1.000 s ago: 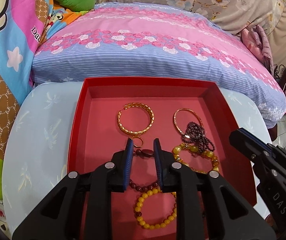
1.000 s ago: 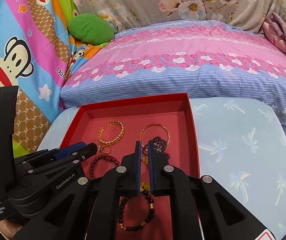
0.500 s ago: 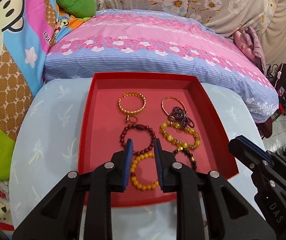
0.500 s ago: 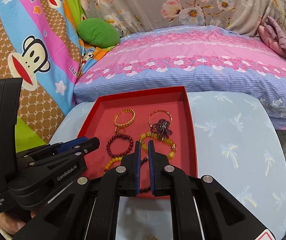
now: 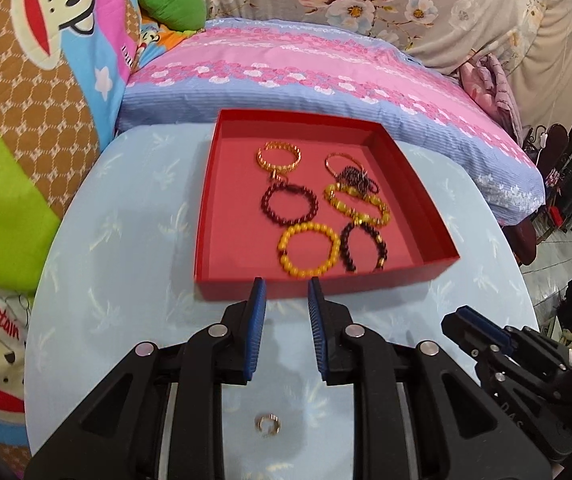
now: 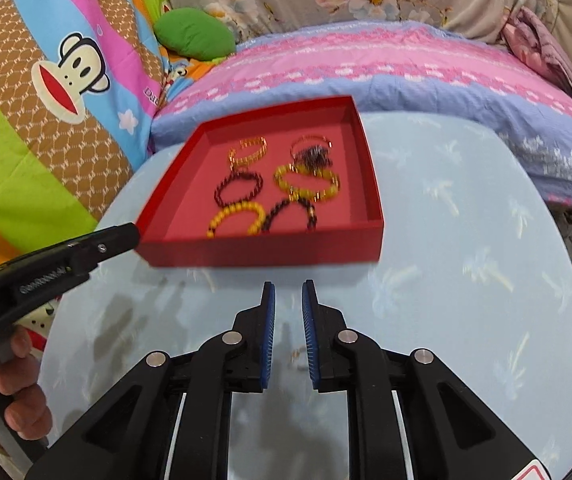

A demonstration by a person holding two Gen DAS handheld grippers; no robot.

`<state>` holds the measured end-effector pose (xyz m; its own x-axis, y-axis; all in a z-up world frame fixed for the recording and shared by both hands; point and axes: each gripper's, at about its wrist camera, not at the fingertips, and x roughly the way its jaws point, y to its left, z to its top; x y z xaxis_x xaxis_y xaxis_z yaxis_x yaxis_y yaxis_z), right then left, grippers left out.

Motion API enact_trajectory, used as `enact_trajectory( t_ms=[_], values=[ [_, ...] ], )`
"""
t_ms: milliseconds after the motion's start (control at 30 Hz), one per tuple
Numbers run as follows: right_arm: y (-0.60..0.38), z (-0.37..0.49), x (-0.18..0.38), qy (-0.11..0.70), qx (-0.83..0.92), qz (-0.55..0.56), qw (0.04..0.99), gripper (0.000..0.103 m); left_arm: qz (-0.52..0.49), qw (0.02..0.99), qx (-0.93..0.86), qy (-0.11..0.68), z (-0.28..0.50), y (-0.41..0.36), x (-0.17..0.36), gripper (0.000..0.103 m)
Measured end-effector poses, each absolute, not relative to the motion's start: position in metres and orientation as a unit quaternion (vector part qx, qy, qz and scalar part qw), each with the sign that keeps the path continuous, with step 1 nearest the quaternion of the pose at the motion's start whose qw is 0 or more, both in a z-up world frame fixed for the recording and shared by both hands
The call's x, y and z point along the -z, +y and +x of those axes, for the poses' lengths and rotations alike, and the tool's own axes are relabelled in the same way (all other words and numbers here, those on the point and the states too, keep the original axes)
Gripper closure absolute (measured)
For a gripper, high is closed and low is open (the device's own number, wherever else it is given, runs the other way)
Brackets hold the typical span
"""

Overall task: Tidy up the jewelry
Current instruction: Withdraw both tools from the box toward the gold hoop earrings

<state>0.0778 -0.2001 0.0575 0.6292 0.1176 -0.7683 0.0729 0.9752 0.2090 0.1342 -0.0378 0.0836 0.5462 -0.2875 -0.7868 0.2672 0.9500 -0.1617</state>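
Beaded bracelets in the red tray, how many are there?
4: a dark red one mid-left, an orange one near front, a yellow-green one mid-right, a black one front right. The dark tangle behind may hide more.

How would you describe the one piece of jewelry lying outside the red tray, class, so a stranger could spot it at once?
Start at the light blue table and find the red tray holding the bracelets. Come back from the tray's near wall, past the tips of the left tongs, to the bare tabletop. There lies a small metal ring, alone, far smaller than any bracelet and the only piece outside the tray.
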Motion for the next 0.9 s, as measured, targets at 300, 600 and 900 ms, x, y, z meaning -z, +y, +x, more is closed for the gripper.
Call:
enact_trajectory(
  t_ms=[300, 600, 900],
  values=[
    [-0.191, 0.051, -0.036, 0.451, -0.013, 0.116, 0.885, 0.088, -0.010, 0.874, 0.152, 0.462, 0.100, -0.031, -0.064, 0.082],
    [-0.185, 0.035, -0.024, 0.464, -0.013, 0.117, 0.878, 0.088, -0.012, 0.866, 0.147, 0.477, 0.079, -0.028, -0.046, 0.082],
    [-0.186, 0.022, -0.008, 0.476, -0.002, 0.113, 0.872, 0.080, -0.007, 0.863, 0.129, 0.488, 0.055, -0.009, -0.023, 0.064]
  ],
)
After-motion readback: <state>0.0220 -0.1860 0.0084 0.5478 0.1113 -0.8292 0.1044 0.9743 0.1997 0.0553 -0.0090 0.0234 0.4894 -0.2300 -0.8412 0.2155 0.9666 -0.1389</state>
